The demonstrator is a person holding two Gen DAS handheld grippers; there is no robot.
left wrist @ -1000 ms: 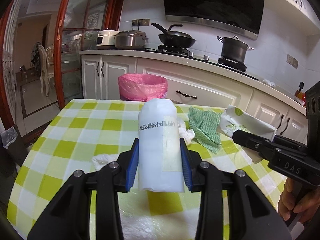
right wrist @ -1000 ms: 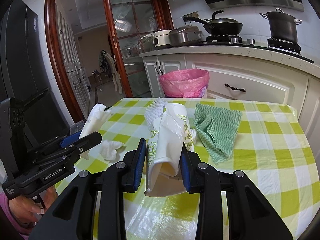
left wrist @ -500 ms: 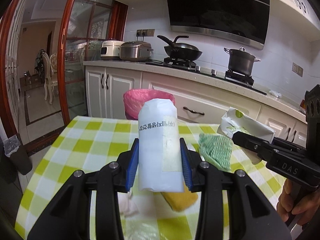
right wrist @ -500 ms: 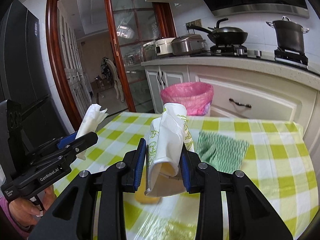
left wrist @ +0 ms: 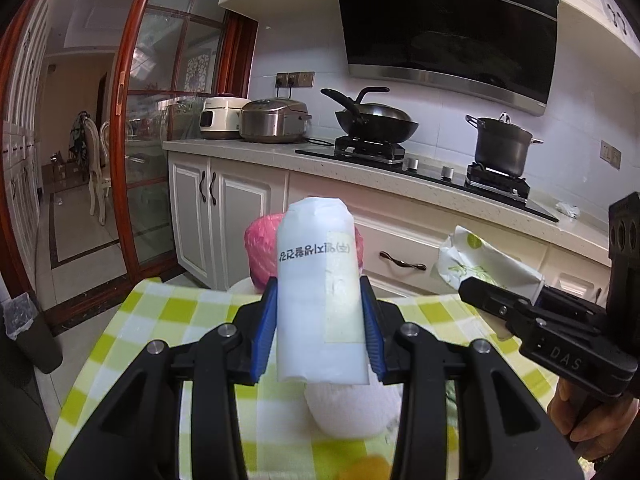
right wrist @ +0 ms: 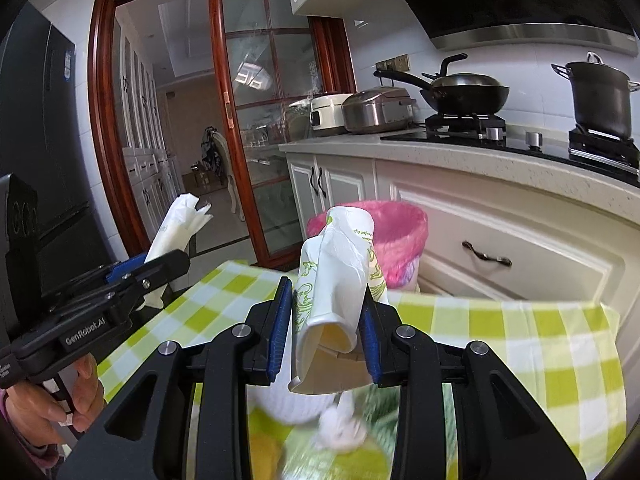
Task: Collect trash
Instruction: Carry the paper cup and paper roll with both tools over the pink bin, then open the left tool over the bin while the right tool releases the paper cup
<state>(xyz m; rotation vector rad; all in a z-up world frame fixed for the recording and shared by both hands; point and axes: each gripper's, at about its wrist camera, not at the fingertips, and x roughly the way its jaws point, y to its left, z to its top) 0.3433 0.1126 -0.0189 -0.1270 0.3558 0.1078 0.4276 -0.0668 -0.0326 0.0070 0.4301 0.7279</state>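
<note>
We're carrying both pieces closer to the pink bin [right wrist: 394, 236] now: left tool [left wrist: 320, 328] clamping the white bag [left wrist: 318, 296], right tool [right wrist: 324, 320] squeezing the crushed cup [right wrist: 336, 276].

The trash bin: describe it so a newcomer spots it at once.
Find the white kitchen cabinets under the stove counter. On the floor against them, just past the far edge of the checked table, stands the trash bin. Its bright pink bag liner sets it apart; nothing else nearby is pink.
</note>
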